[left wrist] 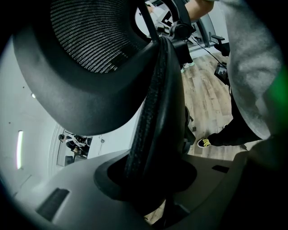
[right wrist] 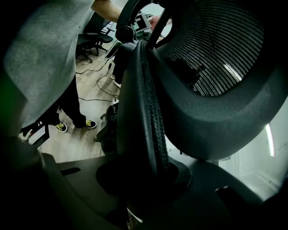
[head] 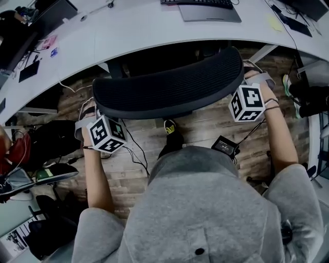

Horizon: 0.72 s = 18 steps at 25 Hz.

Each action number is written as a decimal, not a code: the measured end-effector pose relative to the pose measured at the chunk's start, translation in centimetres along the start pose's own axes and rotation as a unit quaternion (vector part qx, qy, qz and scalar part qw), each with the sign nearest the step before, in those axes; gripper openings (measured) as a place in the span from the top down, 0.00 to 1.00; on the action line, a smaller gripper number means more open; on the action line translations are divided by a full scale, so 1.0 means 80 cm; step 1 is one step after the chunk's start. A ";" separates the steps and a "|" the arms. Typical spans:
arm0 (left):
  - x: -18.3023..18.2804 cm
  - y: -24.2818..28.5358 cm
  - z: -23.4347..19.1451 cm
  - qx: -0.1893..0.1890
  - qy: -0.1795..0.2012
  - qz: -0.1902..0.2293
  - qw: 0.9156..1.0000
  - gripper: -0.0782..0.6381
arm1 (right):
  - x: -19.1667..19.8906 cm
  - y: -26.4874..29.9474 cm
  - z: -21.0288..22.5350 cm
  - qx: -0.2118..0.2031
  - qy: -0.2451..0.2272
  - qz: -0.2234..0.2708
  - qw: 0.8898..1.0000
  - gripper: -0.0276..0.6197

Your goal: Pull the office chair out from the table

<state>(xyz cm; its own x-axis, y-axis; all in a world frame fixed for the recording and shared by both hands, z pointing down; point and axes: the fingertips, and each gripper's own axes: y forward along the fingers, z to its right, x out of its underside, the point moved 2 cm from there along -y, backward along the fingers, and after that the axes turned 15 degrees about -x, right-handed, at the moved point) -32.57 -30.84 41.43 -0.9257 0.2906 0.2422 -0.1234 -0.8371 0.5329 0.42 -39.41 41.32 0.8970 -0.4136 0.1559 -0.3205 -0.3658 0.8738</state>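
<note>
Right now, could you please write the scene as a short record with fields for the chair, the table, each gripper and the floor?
office chair: mesh backrest facing the person, close to the table edge
table: white, curved, keyboard on it
left gripper: shut on the backrest's left edge
right gripper: shut on the backrest's right edge
floor: wooden planks
</note>
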 end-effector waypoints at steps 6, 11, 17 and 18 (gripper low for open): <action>-0.003 -0.038 0.026 -0.002 -0.004 -0.002 1.000 0.67 | -0.004 -0.019 -0.037 0.002 -0.002 0.001 1.000 0.80; -0.009 -0.073 0.052 -0.006 -0.006 -0.006 1.000 0.67 | -0.001 -0.038 -0.073 0.005 -0.007 0.004 1.000 0.79; -0.012 -0.112 0.082 -0.002 -0.005 -0.009 1.000 0.67 | -0.003 -0.058 -0.116 0.004 -0.006 0.006 1.000 0.79; -0.013 -0.118 0.085 -0.002 -0.005 -0.009 1.000 0.67 | -0.003 -0.062 -0.122 0.006 -0.006 0.006 1.000 0.79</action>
<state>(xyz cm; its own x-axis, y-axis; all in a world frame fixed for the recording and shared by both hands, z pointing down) -28.03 -20.04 41.67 -0.9199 0.3102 0.2398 -0.1422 -0.8339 0.5333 4.72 -29.35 41.47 0.8892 -0.4284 0.1604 -0.3347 -0.3701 0.8666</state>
